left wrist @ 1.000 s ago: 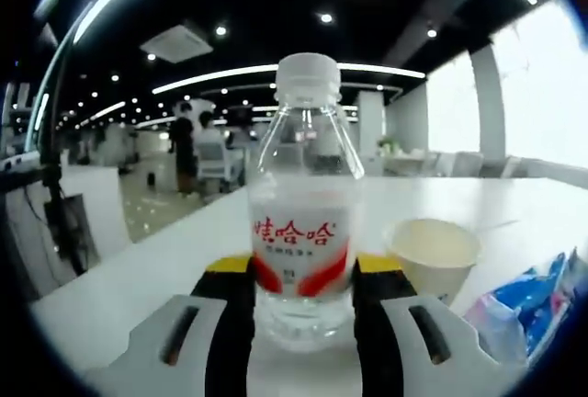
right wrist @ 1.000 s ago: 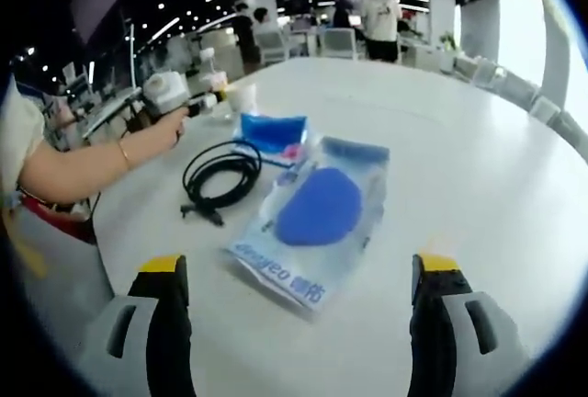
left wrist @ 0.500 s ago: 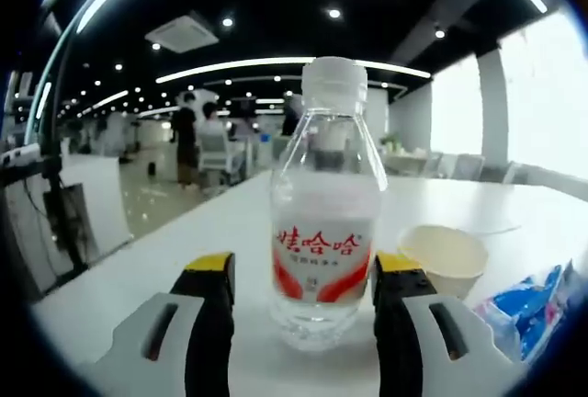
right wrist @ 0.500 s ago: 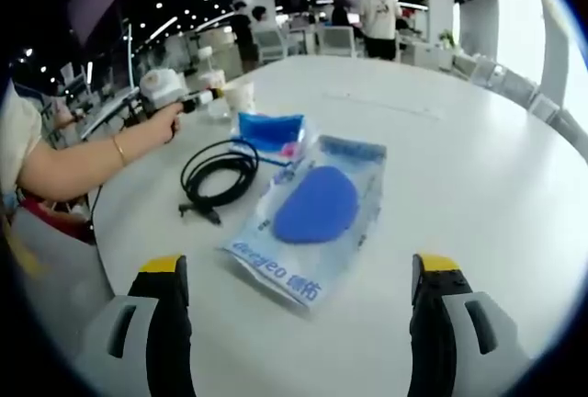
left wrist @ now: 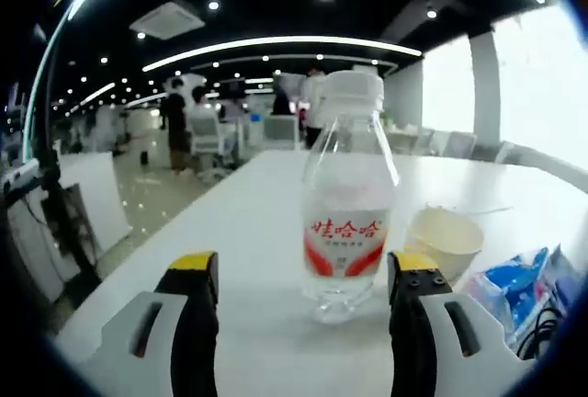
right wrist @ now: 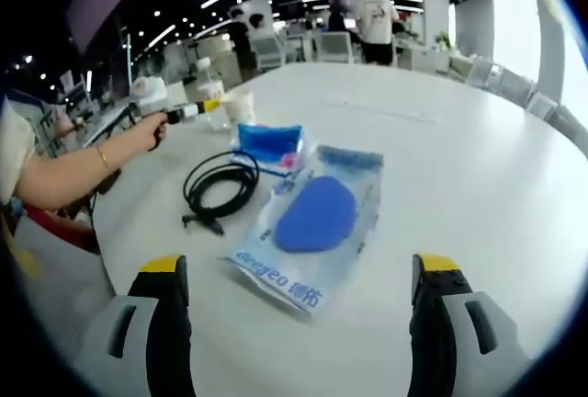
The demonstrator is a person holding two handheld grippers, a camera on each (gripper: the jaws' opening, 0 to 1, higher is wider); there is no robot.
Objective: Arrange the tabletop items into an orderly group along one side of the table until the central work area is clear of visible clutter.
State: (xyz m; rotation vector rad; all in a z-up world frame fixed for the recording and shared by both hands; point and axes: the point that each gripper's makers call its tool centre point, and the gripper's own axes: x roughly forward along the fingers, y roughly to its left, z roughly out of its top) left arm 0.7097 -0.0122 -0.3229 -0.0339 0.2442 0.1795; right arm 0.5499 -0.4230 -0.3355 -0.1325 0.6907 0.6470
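A: Take it from the biggest thing down. What's on the worktop (right wrist: 478, 149)?

B: The pouch (right wrist: 312, 222) with the blue pad lies mid-worktop, the cable (right wrist: 219, 186) coiled just beside it, a small blue packet (right wrist: 269, 140) past that. The bottle (left wrist: 347, 222) stands upright near the edge, the cup (left wrist: 445, 241) just beside it.

A: And the claws?

B: The left claw (left wrist: 301, 277) is released, jaws spread either side of the bottle and apart from it. The right claw (right wrist: 301, 273) is spread wide too, grasping nothing, hovering short of the pouch.

A: Risks?

B: The bottle is light and tall, I'd judge; a jaw brushing it could tip it onto the cup. The pouch looks slick and may slide.

A: Hand pose?

B: The forearm (right wrist: 83, 163) reaches out, holding the left claw level, low to the worktop.
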